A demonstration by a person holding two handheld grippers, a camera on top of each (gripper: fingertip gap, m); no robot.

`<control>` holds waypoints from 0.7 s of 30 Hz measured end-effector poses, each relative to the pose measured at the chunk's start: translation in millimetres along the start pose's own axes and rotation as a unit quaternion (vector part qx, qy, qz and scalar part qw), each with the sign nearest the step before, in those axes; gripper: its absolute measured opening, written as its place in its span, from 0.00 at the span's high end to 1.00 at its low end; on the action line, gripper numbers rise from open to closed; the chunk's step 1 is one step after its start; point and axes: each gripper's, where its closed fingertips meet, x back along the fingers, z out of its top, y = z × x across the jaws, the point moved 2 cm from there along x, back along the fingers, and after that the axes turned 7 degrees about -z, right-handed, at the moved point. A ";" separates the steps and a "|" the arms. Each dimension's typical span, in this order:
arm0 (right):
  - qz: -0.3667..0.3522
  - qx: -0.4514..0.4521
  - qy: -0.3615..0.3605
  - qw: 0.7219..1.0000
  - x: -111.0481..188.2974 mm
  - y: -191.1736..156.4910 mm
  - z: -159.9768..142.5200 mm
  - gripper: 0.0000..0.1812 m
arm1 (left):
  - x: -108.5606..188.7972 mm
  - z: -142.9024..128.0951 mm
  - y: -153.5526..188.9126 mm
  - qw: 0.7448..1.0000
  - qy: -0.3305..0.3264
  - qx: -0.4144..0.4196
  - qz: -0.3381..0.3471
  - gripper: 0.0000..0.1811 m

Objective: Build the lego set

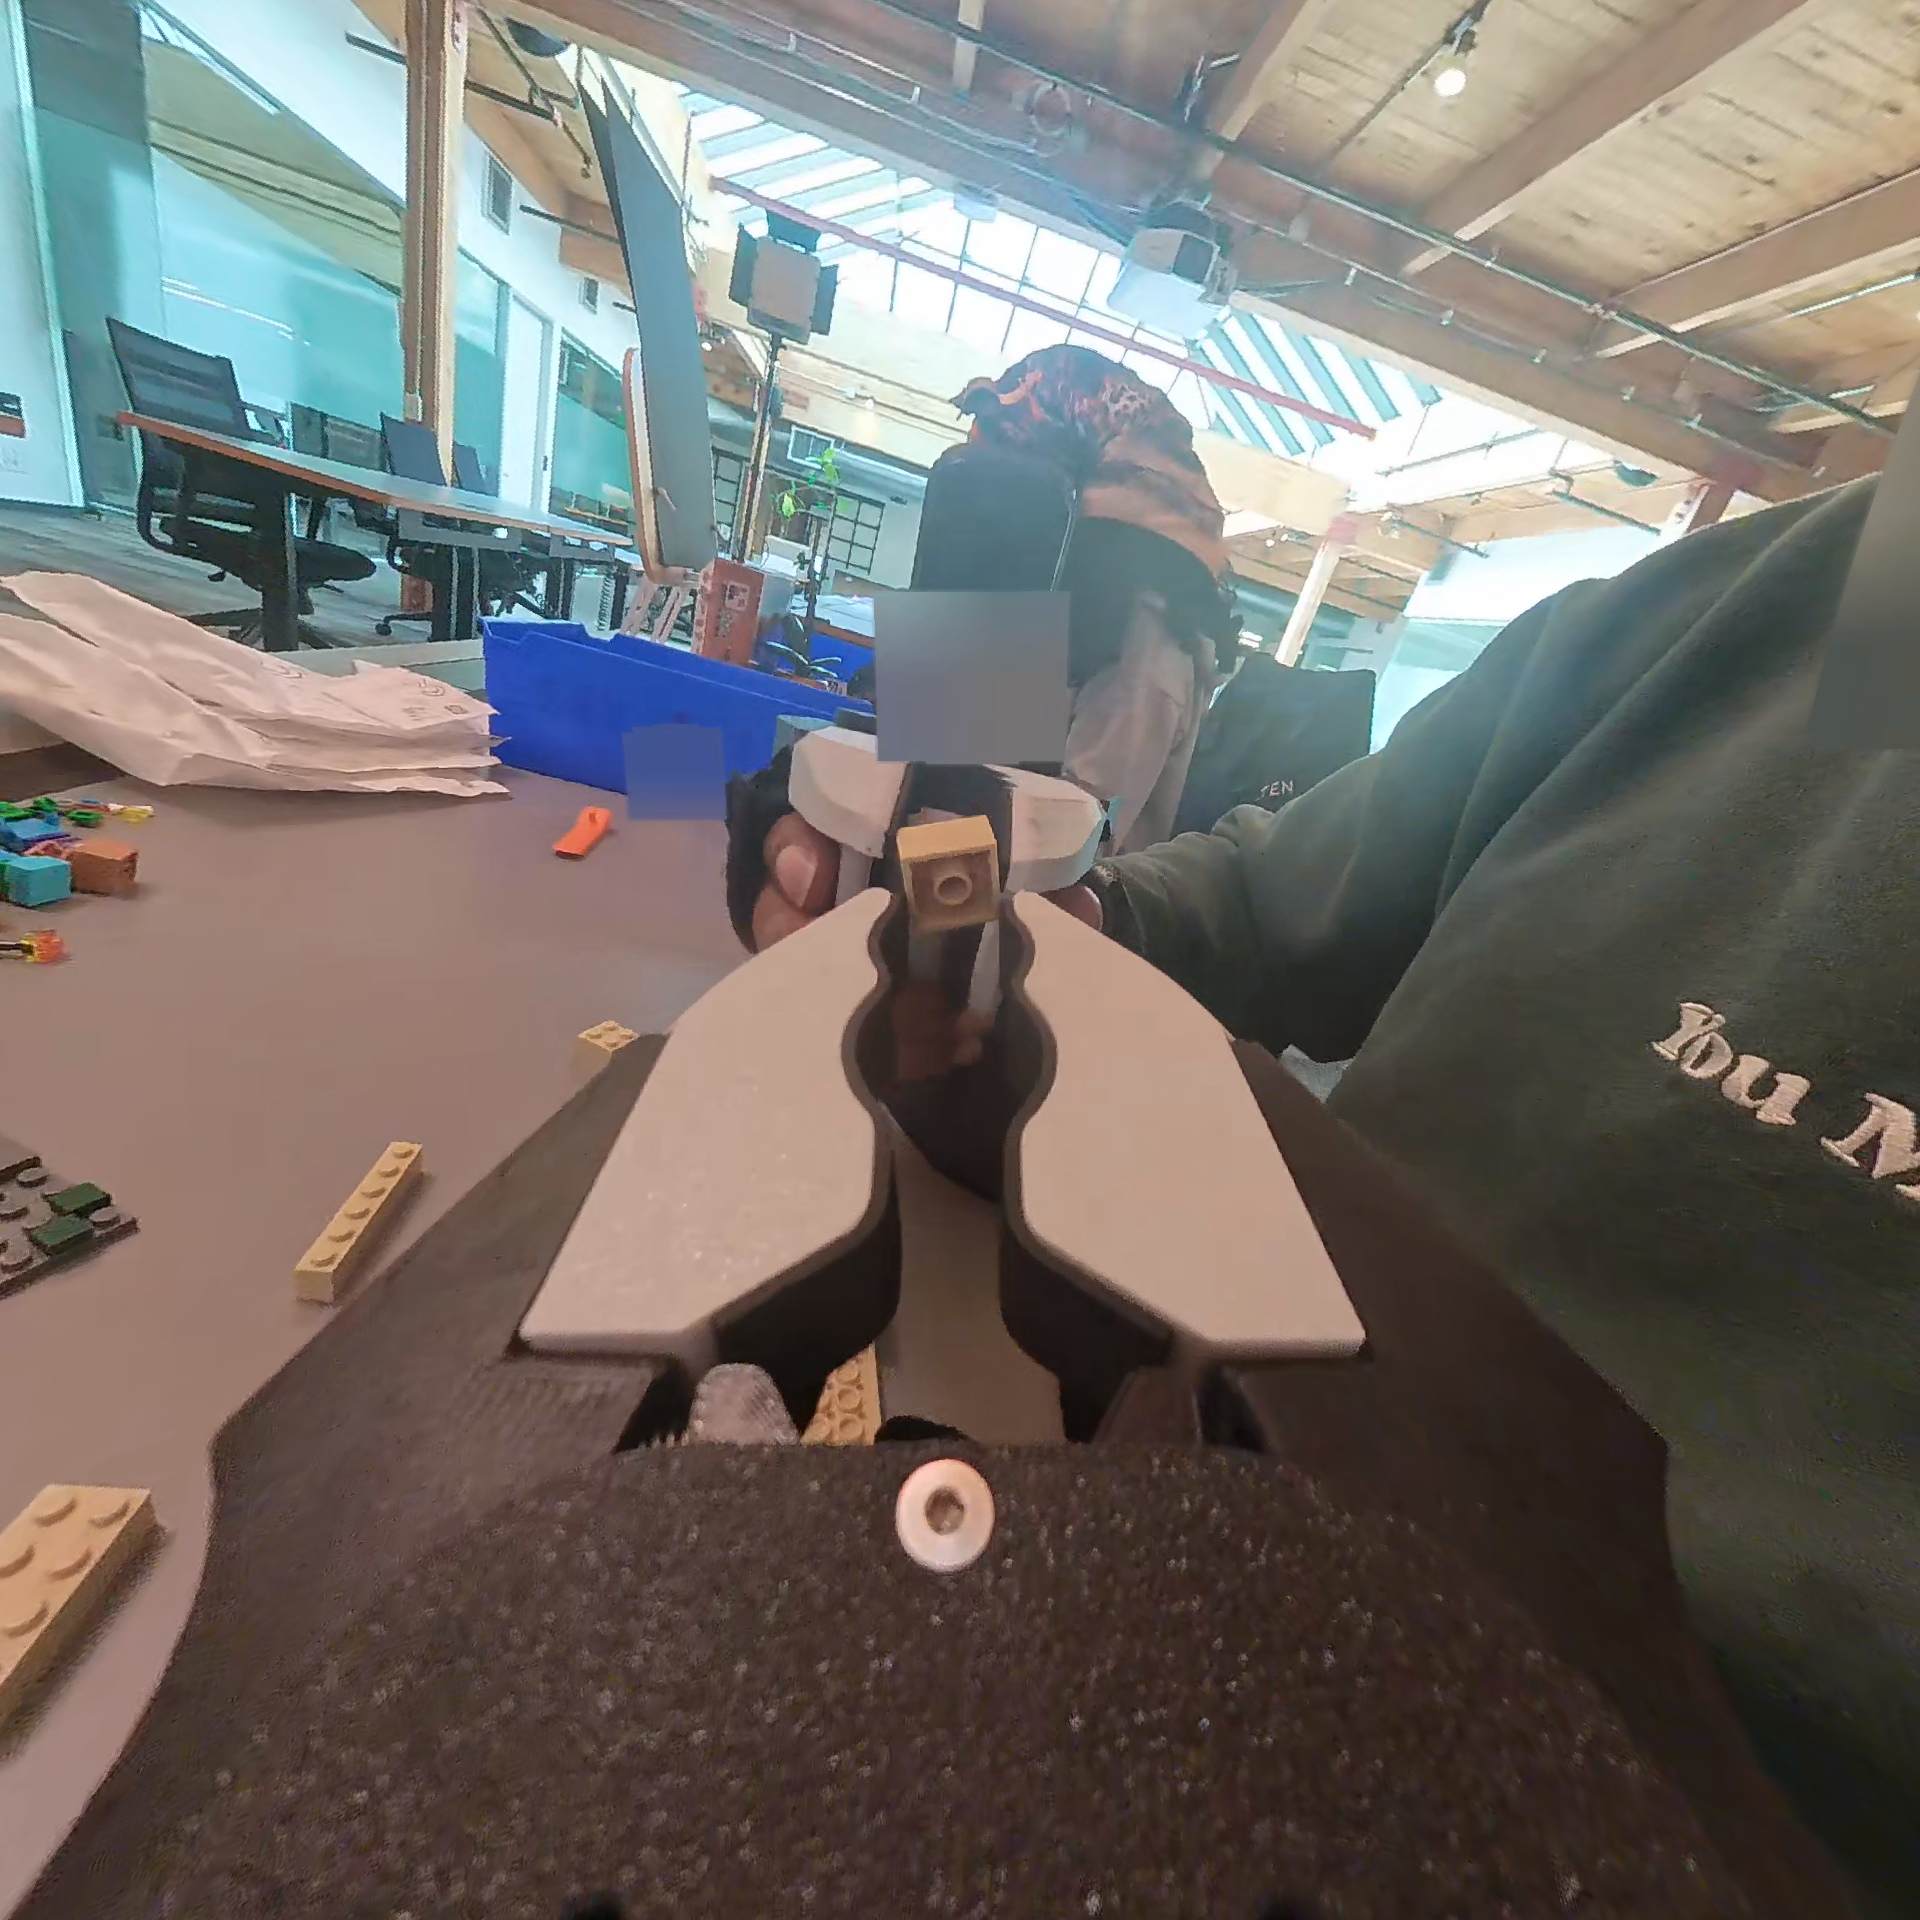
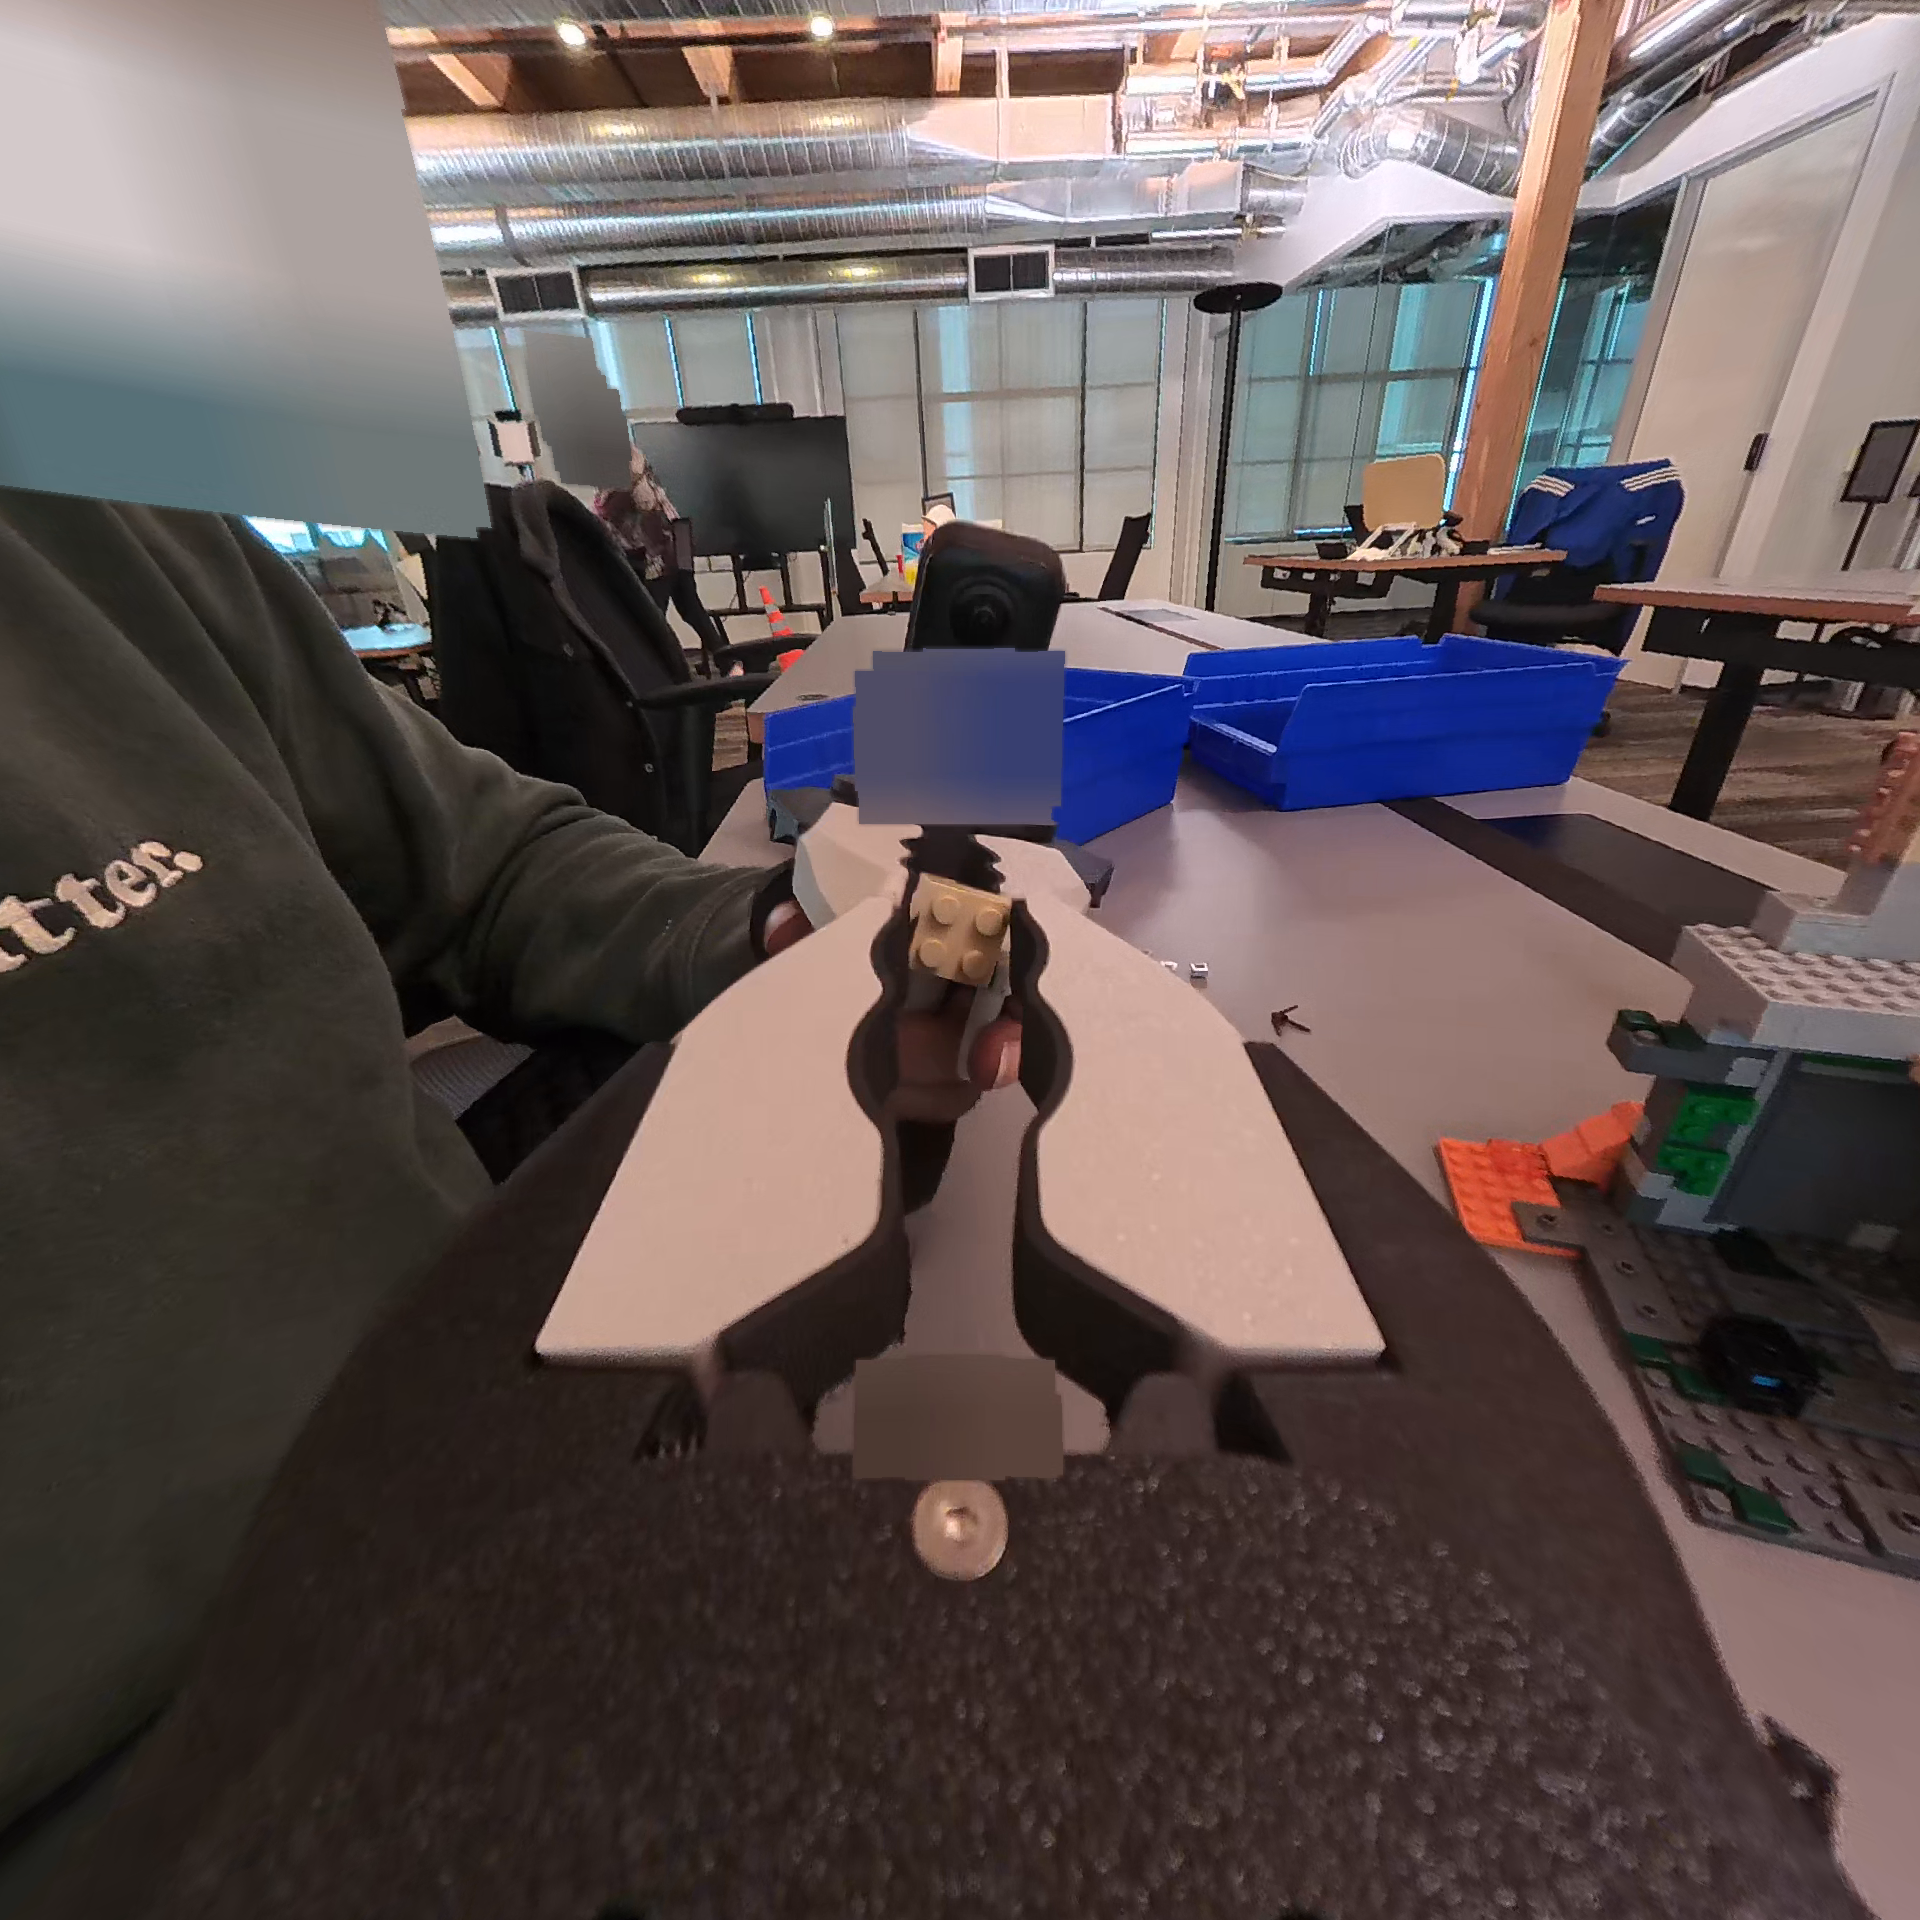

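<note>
Above the grey table point(image 2: 1403, 935), the left gripper point(image 1: 948, 914) and right gripper point(image 2: 961, 935) meet tip to tip, both apparently clamped on one tan brick point(image 2: 958, 940), seemingly mid-handover; next, one must let go and carry it to the model point(image 2: 1787, 1049)

- In the left wrist view, the tan 2x2 plate point(image 1: 948, 869) covers the tips of the far tongs, so which pair pinches it cannot be told.
- A tan plate point(image 1: 57, 1579) at the worktop's near left is cut off by the picture's edge.
- The dark studded baseplate point(image 1: 52, 1216) is cropped there too.
- In the right wrist view, the grey lego building point(image 2: 1808, 1060) runs off the right edge.
- Small pieces point(image 2: 1195, 969) lying mid-worktop are too tiny to identify.
</note>
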 end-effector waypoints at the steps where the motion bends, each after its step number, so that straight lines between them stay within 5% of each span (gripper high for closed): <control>1: 0.000 0.007 -0.006 1.000 0.7 0.4 -1.1 0.90 | 0.3 -1.0 -0.7 1.000 -0.006 -0.001 0.002 0.91; 9: 0.035 0.085 -0.190 0.977 17.4 5.6 -22.3 0.89 | -1.9 -31.3 -11.6 0.981 -0.165 -0.083 0.064 0.91; 15: 0.089 0.153 -0.365 0.914 23.9 0.8 -43.4 0.87 | -6.1 -59.6 -14.5 0.956 -0.265 -0.099 0.082 0.91; 21: 0.095 0.171 -0.396 0.897 23.9 2.4 -62.6 0.91 | -4.6 -65.5 -14.9 0.949 -0.286 -0.104 0.084 0.91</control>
